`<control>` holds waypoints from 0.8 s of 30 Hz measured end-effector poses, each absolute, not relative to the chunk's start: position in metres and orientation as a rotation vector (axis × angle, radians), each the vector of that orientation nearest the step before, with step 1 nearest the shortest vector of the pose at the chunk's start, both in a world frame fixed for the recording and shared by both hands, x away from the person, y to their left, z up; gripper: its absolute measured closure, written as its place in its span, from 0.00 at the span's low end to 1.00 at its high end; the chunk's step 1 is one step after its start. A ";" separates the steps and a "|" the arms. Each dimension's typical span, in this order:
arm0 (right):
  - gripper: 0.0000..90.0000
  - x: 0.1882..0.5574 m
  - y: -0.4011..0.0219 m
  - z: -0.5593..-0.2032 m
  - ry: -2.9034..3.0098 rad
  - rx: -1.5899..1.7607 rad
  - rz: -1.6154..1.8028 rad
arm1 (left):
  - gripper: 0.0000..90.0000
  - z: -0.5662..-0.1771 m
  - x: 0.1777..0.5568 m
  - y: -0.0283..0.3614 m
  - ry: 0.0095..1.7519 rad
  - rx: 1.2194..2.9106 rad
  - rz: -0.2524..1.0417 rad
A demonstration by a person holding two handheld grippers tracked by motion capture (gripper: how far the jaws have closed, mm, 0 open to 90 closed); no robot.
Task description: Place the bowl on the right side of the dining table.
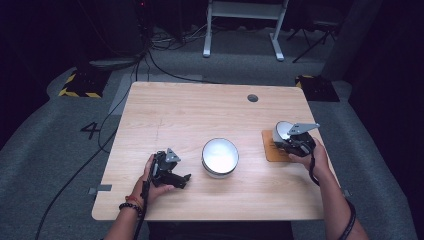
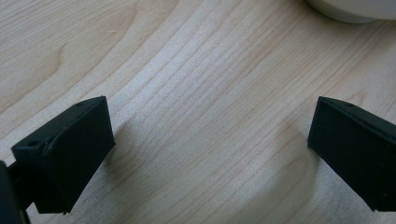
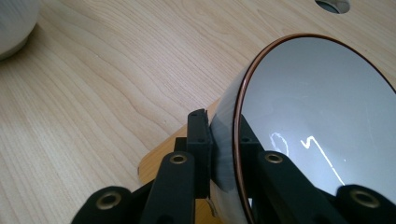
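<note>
A grey cup (image 1: 283, 131) with a thin brown rim hangs tilted at the table's right, just above a brown coaster (image 1: 274, 150). My right gripper (image 1: 290, 140) is shut on the cup's wall. In the right gripper view one jaw sits outside the cup (image 3: 322, 121) and the other inside, with the right gripper (image 3: 224, 135) pinching the rim over the coaster (image 3: 159, 163). My left gripper (image 1: 186, 180) rests low at the front left, pointing toward a white bowl (image 1: 220, 156). In the left gripper view its jaws (image 2: 210, 144) stand wide open over bare wood.
The white bowl (image 2: 355, 11) stands at the table's middle, and its edge (image 3: 14, 23) is at the upper left of the right gripper view. A round cable hole (image 1: 252, 98) lies at the back right of the wooden table (image 1: 190, 110).
</note>
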State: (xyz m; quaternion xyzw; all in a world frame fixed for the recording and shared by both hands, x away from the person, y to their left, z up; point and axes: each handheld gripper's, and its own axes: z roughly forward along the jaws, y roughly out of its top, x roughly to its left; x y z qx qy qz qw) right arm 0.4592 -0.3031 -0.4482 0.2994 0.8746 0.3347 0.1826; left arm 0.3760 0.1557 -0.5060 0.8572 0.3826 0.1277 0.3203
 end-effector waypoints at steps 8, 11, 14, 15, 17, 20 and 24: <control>0.91 0.458 -0.301 -0.450 2.474 0.848 0.920 | 0.00 -0.506 0.376 0.156 1.006 2.253 0.336; 0.91 0.458 -0.301 -0.451 2.469 0.854 0.931 | 0.00 -0.506 0.376 0.156 1.006 2.252 0.336; 0.91 0.458 -0.302 -0.451 2.478 0.852 0.933 | 0.00 -0.506 0.376 0.156 1.009 2.252 0.334; 0.91 0.458 -0.302 -0.451 2.479 0.857 0.931 | 0.00 -0.506 0.376 0.156 1.009 2.252 0.334; 0.91 0.458 -0.302 -0.452 2.477 0.852 0.930 | 0.00 -0.506 0.376 0.156 1.006 2.250 0.338; 0.91 0.458 -0.302 -0.452 2.486 0.845 0.945 | 0.00 -0.506 0.376 0.156 1.006 2.252 0.336; 0.88 0.458 -0.299 -0.453 2.505 0.847 0.960 | 0.00 -0.506 0.376 0.156 1.004 2.253 0.339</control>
